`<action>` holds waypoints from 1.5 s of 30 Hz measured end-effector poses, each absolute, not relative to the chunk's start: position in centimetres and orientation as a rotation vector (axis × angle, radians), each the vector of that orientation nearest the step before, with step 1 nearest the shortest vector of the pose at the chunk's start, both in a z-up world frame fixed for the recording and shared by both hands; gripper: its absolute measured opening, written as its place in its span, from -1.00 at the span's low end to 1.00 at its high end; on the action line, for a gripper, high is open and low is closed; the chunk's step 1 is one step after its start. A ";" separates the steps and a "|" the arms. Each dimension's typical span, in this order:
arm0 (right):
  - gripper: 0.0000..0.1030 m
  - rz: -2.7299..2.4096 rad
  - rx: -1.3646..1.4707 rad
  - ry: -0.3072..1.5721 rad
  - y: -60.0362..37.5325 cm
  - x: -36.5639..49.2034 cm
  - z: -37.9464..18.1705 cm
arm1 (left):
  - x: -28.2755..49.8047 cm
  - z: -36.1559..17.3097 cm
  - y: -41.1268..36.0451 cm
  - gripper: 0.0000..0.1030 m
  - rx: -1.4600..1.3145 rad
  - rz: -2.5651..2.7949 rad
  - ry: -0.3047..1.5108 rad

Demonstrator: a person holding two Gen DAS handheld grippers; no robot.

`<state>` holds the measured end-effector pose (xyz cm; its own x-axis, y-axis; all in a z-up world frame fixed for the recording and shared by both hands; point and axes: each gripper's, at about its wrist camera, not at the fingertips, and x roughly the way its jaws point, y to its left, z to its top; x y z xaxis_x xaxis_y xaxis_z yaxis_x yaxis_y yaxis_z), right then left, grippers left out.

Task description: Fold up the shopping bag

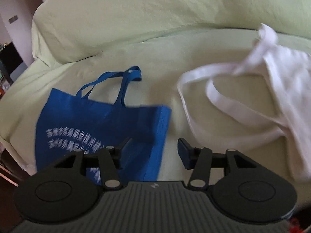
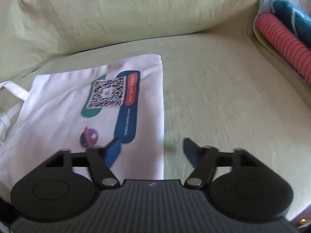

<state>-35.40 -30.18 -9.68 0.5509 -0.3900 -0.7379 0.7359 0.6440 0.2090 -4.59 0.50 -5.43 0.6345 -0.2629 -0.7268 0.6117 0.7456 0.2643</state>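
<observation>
While the pale green sheet-covered bed (image 1: 136, 38) fills both views, the white fabric shopping bag (image 2: 58, 116) lies flat on it, its printed side with a QR code up. Its right edge runs between the fingers of the right gripper (image 2: 151, 145), which hovers above with jaws wide apart and nothing between the pads. Over on the left wrist view, the bag's long white straps (image 1: 223, 97) loop just ahead and to the right of the left gripper (image 1: 154, 145), jaws apart, holding nothing. A blue non-woven tote with white lettering (image 1: 97, 132) lies flat ahead-left, partly behind the left finger.
</observation>
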 end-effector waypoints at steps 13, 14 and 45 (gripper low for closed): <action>-0.01 -0.623 0.668 0.663 -27.2 -37.6 -11.6 | -6.3 -11.6 -5.4 0.08 -0.088 -0.853 1.127; -0.28 -0.633 0.640 0.657 -26.8 -37.5 -11.7 | -6.5 -11.5 -6.1 -0.19 -0.065 -0.863 1.093; -0.35 -0.629 0.435 0.691 -31.0 -31.7 -12.1 | 14.2 -8.2 -12.1 -0.57 0.430 -0.621 0.792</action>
